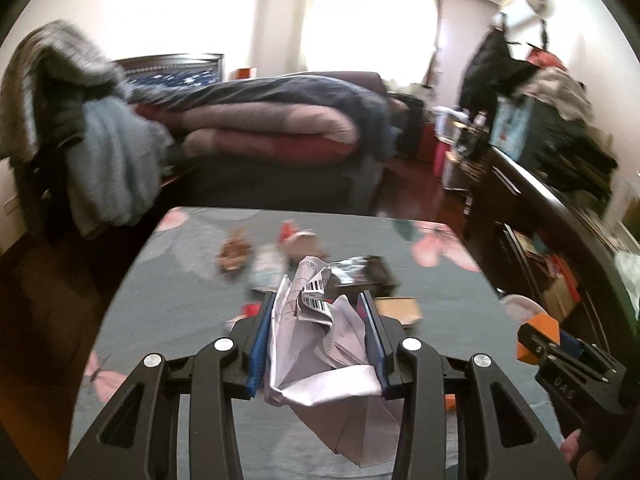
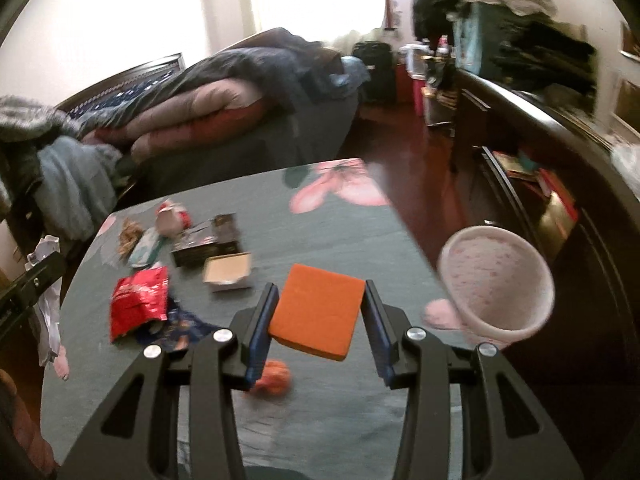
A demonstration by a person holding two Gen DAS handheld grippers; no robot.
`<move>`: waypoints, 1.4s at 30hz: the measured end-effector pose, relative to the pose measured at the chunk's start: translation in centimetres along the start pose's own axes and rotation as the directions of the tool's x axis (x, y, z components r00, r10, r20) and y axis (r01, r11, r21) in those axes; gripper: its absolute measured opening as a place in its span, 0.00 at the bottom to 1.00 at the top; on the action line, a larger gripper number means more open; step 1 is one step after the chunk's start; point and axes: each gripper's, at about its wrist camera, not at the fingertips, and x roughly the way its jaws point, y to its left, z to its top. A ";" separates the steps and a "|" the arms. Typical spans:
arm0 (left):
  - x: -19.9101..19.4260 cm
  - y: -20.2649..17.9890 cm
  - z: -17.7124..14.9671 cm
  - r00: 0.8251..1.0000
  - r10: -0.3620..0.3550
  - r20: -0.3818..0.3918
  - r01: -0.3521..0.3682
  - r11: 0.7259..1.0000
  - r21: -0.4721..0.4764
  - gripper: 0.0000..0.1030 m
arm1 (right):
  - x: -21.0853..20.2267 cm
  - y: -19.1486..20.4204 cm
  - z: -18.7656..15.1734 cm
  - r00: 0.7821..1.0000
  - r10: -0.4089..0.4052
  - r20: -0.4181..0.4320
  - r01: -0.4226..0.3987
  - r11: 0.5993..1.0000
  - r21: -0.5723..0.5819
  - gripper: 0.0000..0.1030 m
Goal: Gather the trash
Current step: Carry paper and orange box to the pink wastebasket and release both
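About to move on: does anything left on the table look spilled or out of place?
Yes. The red snack bag lies torn open on the table, and an orange crumpled scrap sits loose near the front edge. Beyond them, wrappers and two small boxes lie scattered.

Wrappers [image 2: 140,304], boxes [image 2: 208,246] on table [image 2: 320,224]; bin [image 2: 496,292] right (off edge); bed [image 2: 224,92] behind.

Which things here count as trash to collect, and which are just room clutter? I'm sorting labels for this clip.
Trash job:
crumpled paper in the left hand-held gripper
orange box in the right hand-held gripper
red snack bag
open small carton
pink-dotted bin

Just lying about:
folded bedding
clothes pile
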 end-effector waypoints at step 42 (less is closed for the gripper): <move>17.1 -35.0 0.1 0.882 -0.324 -0.343 0.437 0.834 0.336 0.40 | 7.6 -26.8 -2.0 0.965 -0.257 -0.052 0.262 0.930 0.258 0.42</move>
